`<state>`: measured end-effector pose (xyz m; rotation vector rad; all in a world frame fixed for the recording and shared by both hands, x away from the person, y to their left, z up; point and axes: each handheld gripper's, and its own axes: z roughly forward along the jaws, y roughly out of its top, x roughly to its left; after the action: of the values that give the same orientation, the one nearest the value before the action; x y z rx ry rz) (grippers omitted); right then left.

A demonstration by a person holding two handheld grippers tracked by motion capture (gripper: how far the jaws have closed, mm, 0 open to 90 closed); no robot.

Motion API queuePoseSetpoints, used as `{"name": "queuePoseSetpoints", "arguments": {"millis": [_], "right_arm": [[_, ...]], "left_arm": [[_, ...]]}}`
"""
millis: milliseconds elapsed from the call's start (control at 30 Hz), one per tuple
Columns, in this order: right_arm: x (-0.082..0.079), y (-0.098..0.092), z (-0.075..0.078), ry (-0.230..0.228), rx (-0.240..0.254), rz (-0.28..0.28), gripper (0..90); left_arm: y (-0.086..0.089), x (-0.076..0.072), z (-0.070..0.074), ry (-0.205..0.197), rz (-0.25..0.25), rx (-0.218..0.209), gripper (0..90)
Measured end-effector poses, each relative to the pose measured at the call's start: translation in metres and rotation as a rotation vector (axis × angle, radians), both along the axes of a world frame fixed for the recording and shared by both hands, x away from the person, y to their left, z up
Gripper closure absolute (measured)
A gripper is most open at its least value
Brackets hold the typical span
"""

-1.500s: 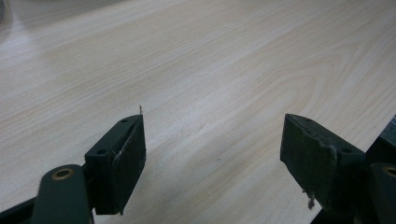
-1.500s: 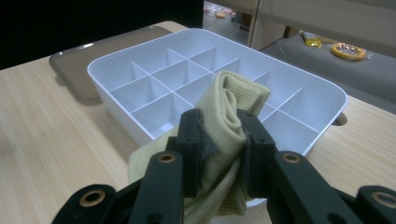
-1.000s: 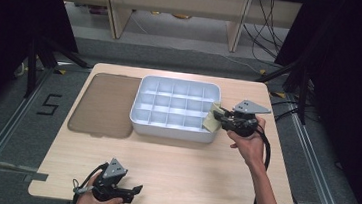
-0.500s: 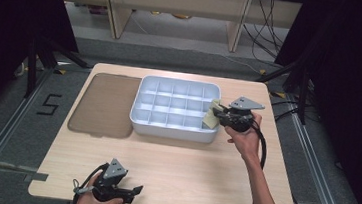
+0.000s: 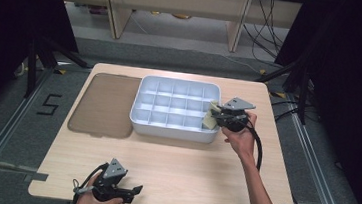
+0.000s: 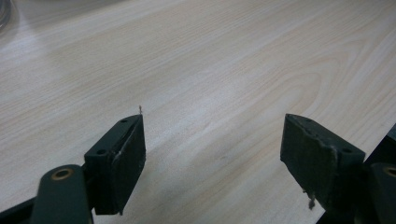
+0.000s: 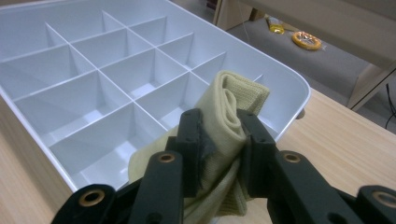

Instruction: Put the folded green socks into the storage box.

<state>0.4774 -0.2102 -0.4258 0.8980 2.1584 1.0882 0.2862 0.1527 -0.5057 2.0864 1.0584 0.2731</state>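
Right hand-held gripper (image 5: 214, 115) clamped on folded beige cloth (image 7: 233, 109), poised over right edge of white divided tray (image 5: 166, 128). Empty cells just below and left of jaws; cloth's long axis runs up between them. Left hand-held gripper (image 5: 127, 192) open, empty, on near surface (image 5: 187, 173), well apart.

The bench (image 5: 177, 167) is pale wood-grain laminate, smooth with a soft sheen. The divided tray (image 5: 142, 121) looks like white moulded plastic, glossy enough to catch light on its partition walls. Beside it, the brown lid (image 5: 101, 105) seems to be tinted, half-clear plastic with a dull finish. The folded cloth (image 7: 231, 109) is a beige knit, matt and finely ribbed. The fingers (image 6: 123, 161) are matt black, with worn, rough-edged rubbery pads.
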Motion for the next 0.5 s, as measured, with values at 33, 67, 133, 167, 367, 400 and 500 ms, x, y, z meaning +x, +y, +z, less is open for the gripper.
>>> {"name": "queuePoseSetpoints", "arguments": {"millis": [33, 67, 133, 167, 367, 400, 500], "right_arm": [[0.000, 0.002, -0.002, -0.002, 0.002, -0.009, 72.7], [0.001, 0.003, -0.003, 0.000, -0.014, -0.008, 72.7], [0.001, 0.005, -0.005, 0.011, -0.034, -0.006, 72.7], [0.002, 0.006, -0.006, 0.005, -0.054, 0.004, 72.7], [0.001, 0.013, -0.009, -0.003, -0.118, 0.003, 72.7], [0.001, 0.014, -0.010, -0.004, -0.127, 0.002, 72.6], [0.000, 0.017, -0.013, -0.008, -0.165, 0.013, 72.6]], "left_arm": [[0.000, 0.000, 0.000, -0.001, 0.001, 0.000, 22.0], [-0.001, 0.000, -0.001, -0.015, 0.015, 0.000, 22.0], [-0.001, 0.000, 0.000, -0.018, 0.005, 0.003, 22.0], [0.001, 0.000, 0.001, -0.011, -0.027, 0.017, 22.0], [0.001, 0.000, 0.001, -0.011, -0.027, 0.015, 22.0], [0.000, -0.001, 0.001, -0.016, -0.025, 0.016, 22.0], [-0.002, -0.001, 0.001, -0.015, -0.014, -0.003, 22.0]]}}
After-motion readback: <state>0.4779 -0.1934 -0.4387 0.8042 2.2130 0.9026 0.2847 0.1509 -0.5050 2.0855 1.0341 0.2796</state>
